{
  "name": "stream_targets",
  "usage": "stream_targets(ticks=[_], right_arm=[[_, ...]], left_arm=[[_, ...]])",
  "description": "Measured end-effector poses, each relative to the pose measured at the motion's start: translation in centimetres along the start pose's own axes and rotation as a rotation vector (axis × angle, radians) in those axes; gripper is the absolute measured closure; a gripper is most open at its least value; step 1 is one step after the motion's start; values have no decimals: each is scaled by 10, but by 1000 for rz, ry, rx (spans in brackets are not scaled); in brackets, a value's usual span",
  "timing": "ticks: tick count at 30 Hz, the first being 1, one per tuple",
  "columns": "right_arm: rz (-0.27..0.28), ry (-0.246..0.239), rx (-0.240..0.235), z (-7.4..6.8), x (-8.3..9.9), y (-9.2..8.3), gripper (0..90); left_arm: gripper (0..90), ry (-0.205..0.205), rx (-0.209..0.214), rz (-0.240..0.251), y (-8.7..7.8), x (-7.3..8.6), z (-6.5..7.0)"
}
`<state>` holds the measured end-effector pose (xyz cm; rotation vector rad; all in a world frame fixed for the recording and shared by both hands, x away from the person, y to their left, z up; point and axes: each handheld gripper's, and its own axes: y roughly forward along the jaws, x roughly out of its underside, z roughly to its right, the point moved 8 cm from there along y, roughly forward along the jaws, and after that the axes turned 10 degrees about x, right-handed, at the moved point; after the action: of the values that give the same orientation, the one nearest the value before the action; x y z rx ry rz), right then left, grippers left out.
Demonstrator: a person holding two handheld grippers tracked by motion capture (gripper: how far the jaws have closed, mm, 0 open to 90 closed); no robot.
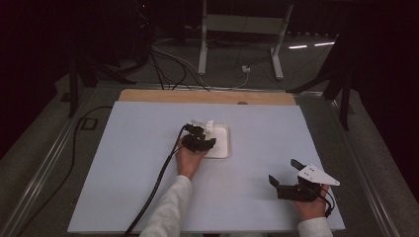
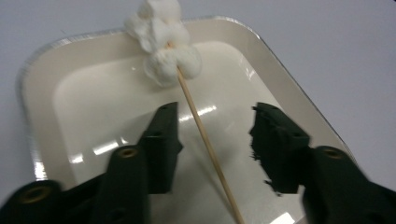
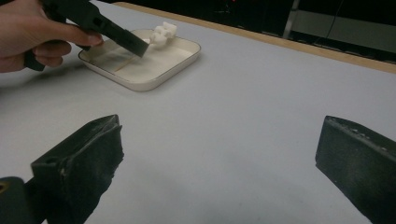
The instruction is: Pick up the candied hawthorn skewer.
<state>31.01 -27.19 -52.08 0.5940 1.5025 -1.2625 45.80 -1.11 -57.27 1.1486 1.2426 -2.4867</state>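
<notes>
A thin wooden skewer point(image 2: 205, 140) threaded with white marshmallows point(image 2: 163, 44) lies slanted in a shallow, cream-white square tray with rounded corners point(image 2: 42, 93), which sits near the middle of the pale grey table sheet point(image 1: 257, 197); the marshmallow end rests up against the tray's far rim. The left gripper point(image 2: 212, 135) hangs over the tray with its black jaws down either side of the skewer's bare shaft, a gap showing on both sides, so the stick is between them but not pinched; the jaws stand part-way in and released. The right gripper point(image 3: 219, 154) sits well apart near the table's near right corner, its jaws spread wide over bare sheet, grasping nothing, with its grey three-cornered plate point(image 1: 316, 174) on top
</notes>
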Motion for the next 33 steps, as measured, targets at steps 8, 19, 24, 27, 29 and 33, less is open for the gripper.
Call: stream_targets(ticks=[8, 19, 24, 27, 29, 33], right_arm=[[-2, -5, 1, -1, 0, 0, 6], [-2, -7, 2, 0, 1, 0, 6], [-2, -6, 5, 1, 1, 0, 6], [-2, -6, 6, 1, 1, -1, 6], [-3, -7, 6, 1, 1, -1, 6], [-3, -8, 5, 1, 1, 0, 6]], left_arm=[[805, -60, -13, -16, 4, 0, -1], [900, -108, 27, -8, 7, 1, 3], [900, -111, 42, -1, 4, 3, 2], [900, -115, 56, 12, -1, 2, 1], [900, -114, 61, 25, -5, 1, 0], [900, -104, 73, 49, -15, -2, 2]])
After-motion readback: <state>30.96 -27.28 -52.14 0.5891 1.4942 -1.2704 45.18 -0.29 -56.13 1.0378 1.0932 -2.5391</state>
